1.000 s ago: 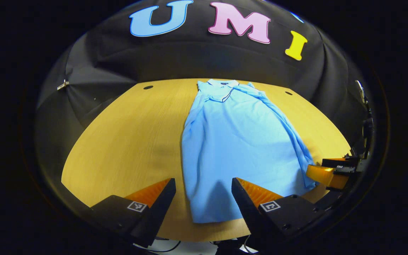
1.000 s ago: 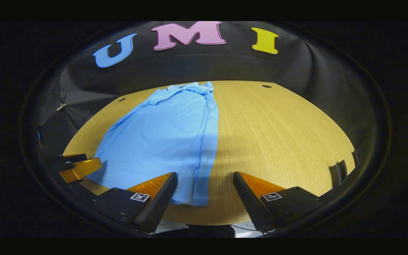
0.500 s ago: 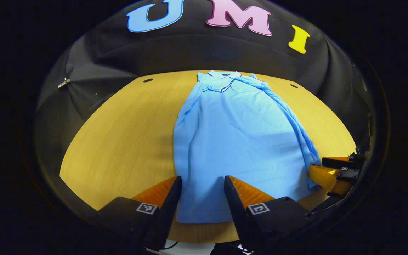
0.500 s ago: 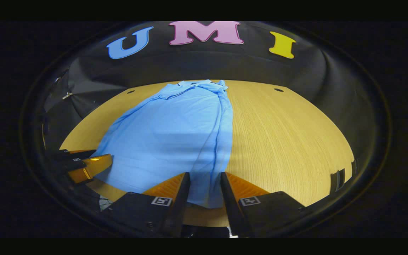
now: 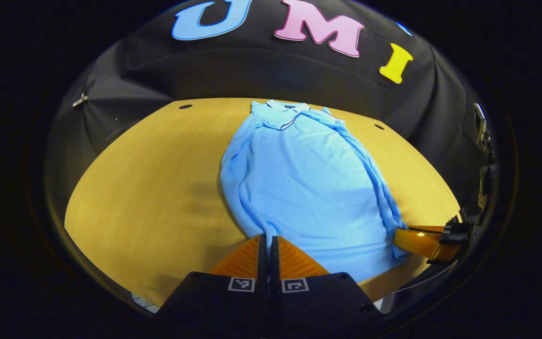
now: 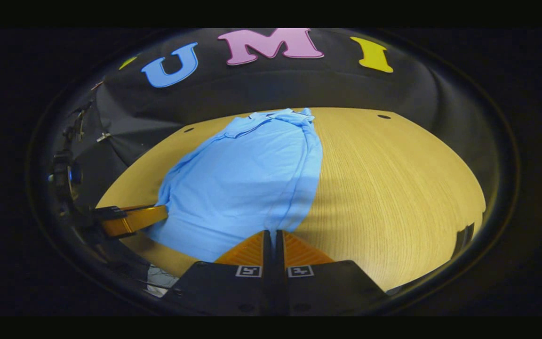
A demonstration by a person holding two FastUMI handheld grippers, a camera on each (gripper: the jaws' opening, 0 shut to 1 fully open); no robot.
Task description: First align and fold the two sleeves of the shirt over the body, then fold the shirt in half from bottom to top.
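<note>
- The light blue polo shirt (image 5: 299,188) lies flat on the counter, stretching away from both tools, its dark-trimmed collar (image 5: 280,113) at the far end and its hem at the near edge. Both sleeves are already folded in over the body, so it reads as a long narrow panel.
- The left tool (image 5: 267,245) is closed on the hem's near left corner; the cloth gathers into creases right at its tips. In the right gripper view the same tool (image 6: 158,214) shows off to the left, at the shirt's edge.
- The right tool (image 6: 273,238) is closed on the hem's near right corner, the fabric pinched to a point between its fingers. In the left gripper view it (image 5: 400,235) shows at the far right, touching the shirt's side.
- The wooden counter (image 5: 148,188) is pale yellow with fine grain and small dark holes (image 5: 185,106) near its far edge.
- Black cloth walls the booth behind the counter, with a metal clip (image 5: 80,100) on it to the left.
- A second ago both tools stood wide apart, short of the hem; half a second ago they were narrowing around it; now they have shut on it, and the hem has bunched.
</note>
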